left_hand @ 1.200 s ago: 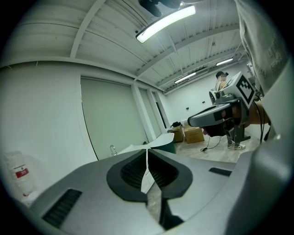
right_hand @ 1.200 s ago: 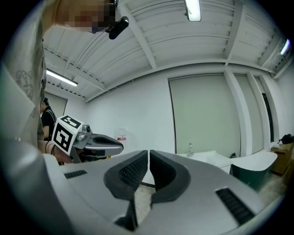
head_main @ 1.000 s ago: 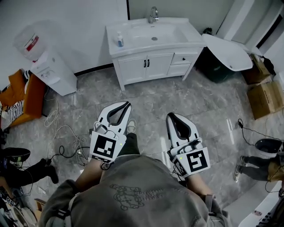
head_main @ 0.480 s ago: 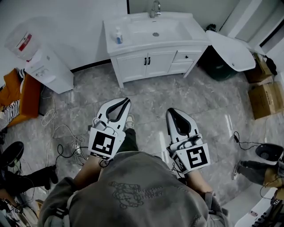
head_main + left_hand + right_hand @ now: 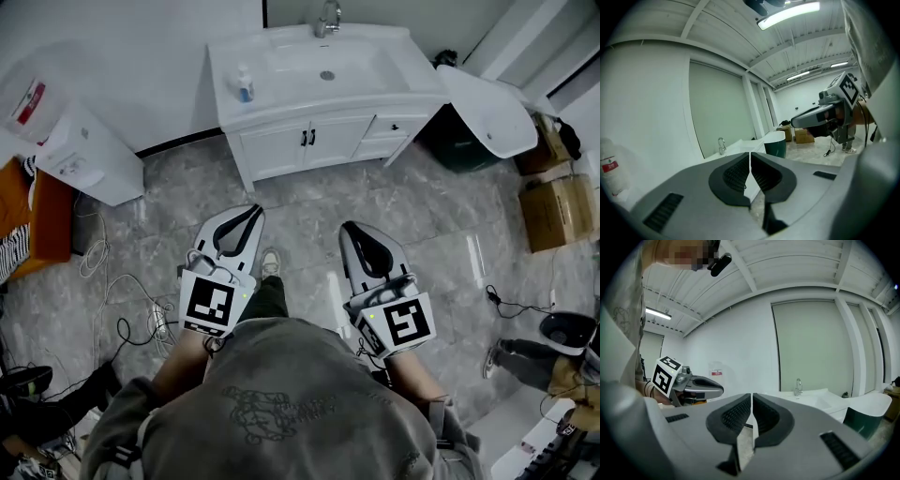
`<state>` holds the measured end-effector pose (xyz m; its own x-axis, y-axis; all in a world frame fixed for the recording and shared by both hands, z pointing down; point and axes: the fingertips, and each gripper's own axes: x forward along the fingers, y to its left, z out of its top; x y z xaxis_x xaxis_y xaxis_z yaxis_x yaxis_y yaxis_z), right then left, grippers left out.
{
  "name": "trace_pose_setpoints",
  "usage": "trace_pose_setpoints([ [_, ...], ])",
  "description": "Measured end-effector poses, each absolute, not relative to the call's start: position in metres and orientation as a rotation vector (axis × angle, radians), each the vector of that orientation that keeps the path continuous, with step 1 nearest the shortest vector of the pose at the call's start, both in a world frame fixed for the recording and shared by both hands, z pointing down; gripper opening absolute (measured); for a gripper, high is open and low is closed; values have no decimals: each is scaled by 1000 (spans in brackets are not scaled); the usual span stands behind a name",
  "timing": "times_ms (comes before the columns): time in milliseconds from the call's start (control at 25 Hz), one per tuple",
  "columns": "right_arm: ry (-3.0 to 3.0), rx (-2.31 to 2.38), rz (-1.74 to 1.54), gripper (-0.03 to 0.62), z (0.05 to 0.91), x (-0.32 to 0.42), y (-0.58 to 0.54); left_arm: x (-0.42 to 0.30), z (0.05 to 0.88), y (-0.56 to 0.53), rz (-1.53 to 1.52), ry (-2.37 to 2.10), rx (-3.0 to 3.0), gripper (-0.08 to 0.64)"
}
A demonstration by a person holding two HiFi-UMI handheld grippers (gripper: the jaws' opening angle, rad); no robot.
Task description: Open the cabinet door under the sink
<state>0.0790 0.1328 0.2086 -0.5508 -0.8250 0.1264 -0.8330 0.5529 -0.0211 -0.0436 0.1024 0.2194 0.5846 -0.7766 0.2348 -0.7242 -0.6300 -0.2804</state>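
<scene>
Head view looks steeply down on the white vanity (image 5: 319, 70) against the back wall. Its cabinet doors (image 5: 305, 142) under the sink are shut, with two small dark handles meeting in the middle. There's a decent open stretch of glossy grey marble-look floor (image 5: 309, 202) between the doors and the grippers. Stuff at the edges: a boxy white water dispenser (image 5: 82, 155) on the left, loose cables (image 5: 98, 251) snaking near the left gripper (image 5: 254, 210), and a dark green bin (image 5: 452, 141) right of the vanity. The left gripper and the right gripper (image 5: 349, 228) both have their ribbed black pads pressed together with nothing pinched, well short of the doors.
</scene>
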Motion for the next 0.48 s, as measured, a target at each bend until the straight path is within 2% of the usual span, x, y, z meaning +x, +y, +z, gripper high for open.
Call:
trace_pose_setpoints([
  [480,-2566,1511,181,35,229,46,-11,-76,239,-43,-530,1173,-2720,25],
])
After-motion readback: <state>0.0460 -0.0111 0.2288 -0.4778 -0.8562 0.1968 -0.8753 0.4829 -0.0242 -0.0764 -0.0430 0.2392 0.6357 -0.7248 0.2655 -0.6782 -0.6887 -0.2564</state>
